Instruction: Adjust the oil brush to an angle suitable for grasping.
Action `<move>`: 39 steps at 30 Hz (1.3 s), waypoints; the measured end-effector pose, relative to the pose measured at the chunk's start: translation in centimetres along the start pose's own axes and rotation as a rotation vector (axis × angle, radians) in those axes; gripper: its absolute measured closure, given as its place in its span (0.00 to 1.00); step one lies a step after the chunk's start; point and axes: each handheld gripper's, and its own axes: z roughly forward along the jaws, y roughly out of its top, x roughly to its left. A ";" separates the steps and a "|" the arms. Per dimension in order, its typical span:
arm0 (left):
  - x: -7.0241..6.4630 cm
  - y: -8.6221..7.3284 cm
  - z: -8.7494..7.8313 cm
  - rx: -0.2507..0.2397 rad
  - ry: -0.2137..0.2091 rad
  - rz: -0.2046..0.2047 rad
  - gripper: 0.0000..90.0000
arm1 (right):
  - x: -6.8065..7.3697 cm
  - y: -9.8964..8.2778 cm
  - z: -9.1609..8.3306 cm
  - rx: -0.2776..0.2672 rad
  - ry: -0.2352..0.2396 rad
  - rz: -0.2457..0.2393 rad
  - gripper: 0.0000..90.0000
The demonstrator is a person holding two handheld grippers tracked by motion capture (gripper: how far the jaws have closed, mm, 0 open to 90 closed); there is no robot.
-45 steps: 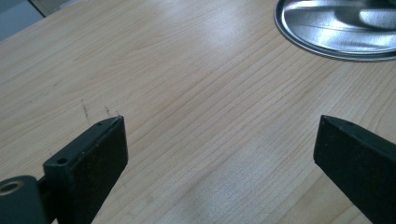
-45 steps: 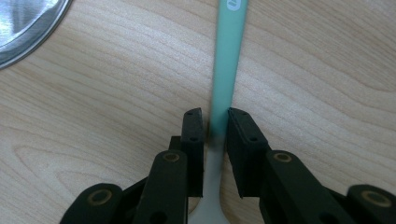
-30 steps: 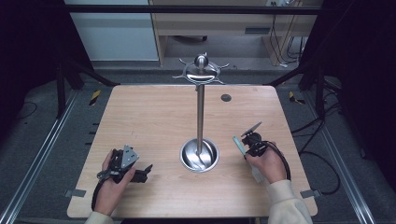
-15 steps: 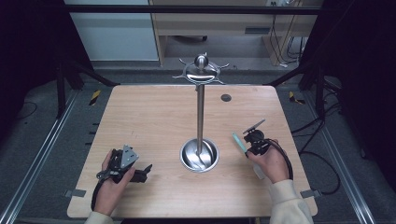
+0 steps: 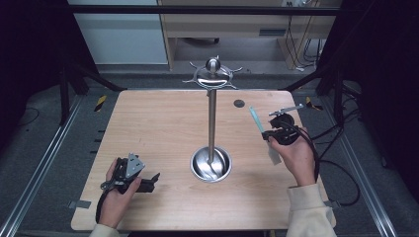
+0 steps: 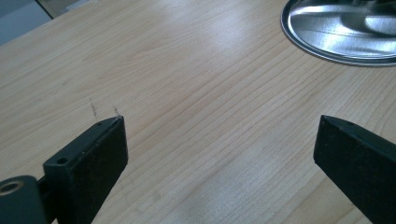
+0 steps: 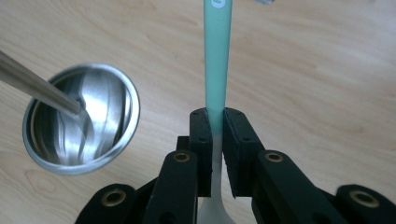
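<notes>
Jaws of the right gripper [image 7: 215,135] are clamped on a slim utensil [image 7: 217,56] with a mint-green handle and a whitish lower end, pressing on it where the green fades to white. In the high view the right gripper [image 5: 269,136] is held above the right side of the wooden desk [image 5: 158,128], and the utensil [image 5: 256,119] slants so that its green handle points up and away from the person while its pale end hangs down beside the hand. To its left, at the middle of the desk, a metal stand [image 5: 211,118] rises from a round, shiny dish-shaped base [image 5: 211,164] to a small domed top with curved hooks. The left gripper [image 5: 148,181] lies low on the desk at the near left, well apart from the base, and in the left gripper view its jaws stand wide apart over bare wood with nothing between them.
</notes>
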 end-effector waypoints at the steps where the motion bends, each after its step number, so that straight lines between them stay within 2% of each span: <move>1: 0.0 0.0 0.0 0.001 -0.002 0.003 0.03 | 0.0 0.0 0.0 0.000 0.000 0.000 0.92; 3: 0.0 0.1 0.0 -0.003 -0.001 0.004 0.03 | 0.2 -0.1 -0.6 -0.044 -0.009 -0.020 0.92; 6: 0.0 0.1 0.0 -0.008 0.002 0.001 0.03 | 0.5 -0.3 -1.3 -0.099 0.005 -0.025 0.92; 13: 0.2 0.1 -0.1 -0.017 0.005 -0.008 0.03 | 1.4 -0.2 -3.2 -0.198 0.032 -0.051 0.92; 19: 0.5 0.1 -0.2 -0.022 0.015 -0.015 0.03 | 1.7 -0.3 -4.5 -0.252 0.049 -0.048 0.92; 30: 1.0 0.0 -0.5 -0.036 0.039 -0.039 0.03 | 1.6 -0.3 -6.2 -0.311 0.062 -0.047 0.92; 39: 0.9 0.0 -0.7 -0.039 0.044 -0.038 0.03 | 1.7 -0.4 -7.5 -0.362 0.078 -0.057 0.92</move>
